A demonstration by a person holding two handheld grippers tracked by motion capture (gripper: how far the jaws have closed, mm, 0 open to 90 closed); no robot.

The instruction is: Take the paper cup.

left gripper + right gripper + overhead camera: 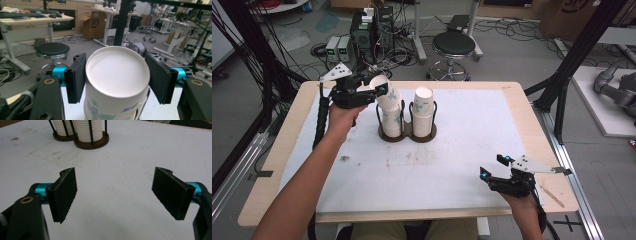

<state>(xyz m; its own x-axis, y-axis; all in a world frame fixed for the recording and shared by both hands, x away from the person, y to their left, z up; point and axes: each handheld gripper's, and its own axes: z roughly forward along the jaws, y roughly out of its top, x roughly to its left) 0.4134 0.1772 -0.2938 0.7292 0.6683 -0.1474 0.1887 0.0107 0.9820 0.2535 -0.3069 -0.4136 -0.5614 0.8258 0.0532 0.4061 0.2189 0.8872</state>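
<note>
My left tongs (379, 89) sit at the far left of the counter (492, 150), closed across the rim of a paper cup (384, 92). In the left gripper view the two black pads (76, 77) press against either side of that cup (116, 82), whose open mouth faces the camera and whose wall carries a green and blue flower print. The cup is tilted, its mouth leaning toward my left hand (339, 117), and its base is lifted partway out of the stack of cups (392, 120) beneath it.

That stack stands in the left bay of a dark round-based holder (407, 134) with thin black upright rods. Just beside it, in the right bay, a second stack (423, 107) stands upright, its top cup open to the ceiling. The rods rise close along both stacks, so they hem the cups in on each side.

Across the stained white mat, well apart from the holder, my right tongs (494, 167) rest near the front right corner. In the right gripper view the jaws stand wide apart with nothing between them, bare mat below, and the holder (91, 143) with its ribbed stacks farther off.

Beyond the far edge of the counter stand a black stool (453, 45) and a knot of cables and boxes (362, 40) on the floor.
</note>
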